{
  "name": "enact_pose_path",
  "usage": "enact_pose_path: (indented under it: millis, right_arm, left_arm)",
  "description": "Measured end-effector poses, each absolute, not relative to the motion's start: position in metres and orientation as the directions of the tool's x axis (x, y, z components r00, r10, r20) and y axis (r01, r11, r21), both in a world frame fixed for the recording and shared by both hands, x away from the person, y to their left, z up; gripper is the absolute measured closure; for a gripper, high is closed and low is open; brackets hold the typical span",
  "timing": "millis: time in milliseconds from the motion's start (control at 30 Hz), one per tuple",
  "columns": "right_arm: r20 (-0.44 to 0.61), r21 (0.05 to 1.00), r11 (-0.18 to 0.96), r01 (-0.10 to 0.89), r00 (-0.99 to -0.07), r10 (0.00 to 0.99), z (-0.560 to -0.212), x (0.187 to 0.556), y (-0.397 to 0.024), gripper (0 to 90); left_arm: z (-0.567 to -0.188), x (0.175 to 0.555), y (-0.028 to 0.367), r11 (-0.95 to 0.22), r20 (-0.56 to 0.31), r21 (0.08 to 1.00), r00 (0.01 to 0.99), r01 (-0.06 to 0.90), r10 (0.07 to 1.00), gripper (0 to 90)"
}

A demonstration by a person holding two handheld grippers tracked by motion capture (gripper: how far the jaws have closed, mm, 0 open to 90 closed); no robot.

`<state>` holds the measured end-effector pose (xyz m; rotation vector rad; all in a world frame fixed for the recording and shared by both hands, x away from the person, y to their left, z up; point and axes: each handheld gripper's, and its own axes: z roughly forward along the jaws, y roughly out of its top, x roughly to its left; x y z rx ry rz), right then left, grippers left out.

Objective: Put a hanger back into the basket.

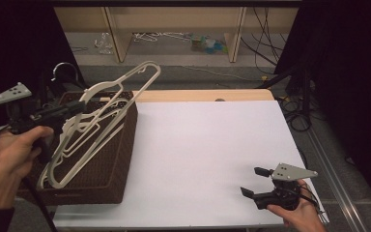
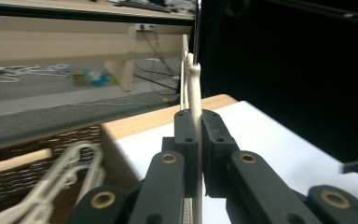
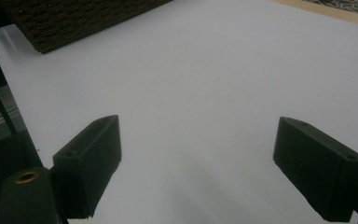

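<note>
Broadly, white table (image 1: 212, 154) spread across the middle, bare wood strip along its far edge, dark floor and cables beyond on the right. At the near-left corner, brown woven basket (image 1: 111, 159), loaded with cream plastic hangers (image 1: 72, 145) lying slanted and tangled together. Above the basket, one hanger (image 1: 125, 84) lifted clear and tilted, its top end pointing far and right, lower part overlapping the pile. Left gripper (image 1: 79, 107) over the basket's near-left side, jaws clamped together on that hanger's thin bar; seen edge-on in the left gripper view (image 2: 195, 93), pinched between the two black pads. Right gripper (image 1: 253, 181) resting low at the near-right corner of the table, jaws spread wide apart, nothing between them, just bare white surface in front.

Likely trouble from here: thin bar held by a narrow pinch, so the hanger could swing or twist out of the pads under its own weight. Also possible: lifted hanger's lower part caught on the neighbours, dragging a second one up or tipping the pile over the basket rim. Hook end hard to make out, so snagging there not ruled out.
</note>
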<state>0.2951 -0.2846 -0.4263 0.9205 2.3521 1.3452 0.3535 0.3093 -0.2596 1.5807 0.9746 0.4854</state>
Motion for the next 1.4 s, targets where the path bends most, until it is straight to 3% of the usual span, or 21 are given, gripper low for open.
enact_pose_path:
  millis: [333,800,1067,1400]
  right_arm:
    - [0.076,0.840,0.370,0.396,-0.762,0.643,-0.428,0.295,-0.283,16.1]
    - [0.088,0.831,0.378,0.408,-0.767,0.636,-0.429,0.295,-0.282,16.1]
    - [0.089,0.829,0.384,0.407,-0.773,0.628,-0.429,0.295,-0.282,16.1]
    - [0.089,0.827,0.386,0.409,-0.773,0.628,-0.430,0.295,-0.281,16.1]
  left_arm:
    - [-0.289,0.378,0.350,-0.019,-0.176,0.931,0.493,0.365,0.852,86.0]
    - [-0.329,0.386,0.390,-0.084,-0.134,0.913,0.487,0.399,0.863,86.0]
    - [-0.339,0.394,0.393,-0.142,-0.113,0.898,0.529,0.417,0.841,85.9]
    - [-0.361,0.399,0.393,-0.141,-0.145,0.867,0.512,0.479,0.847,85.8]
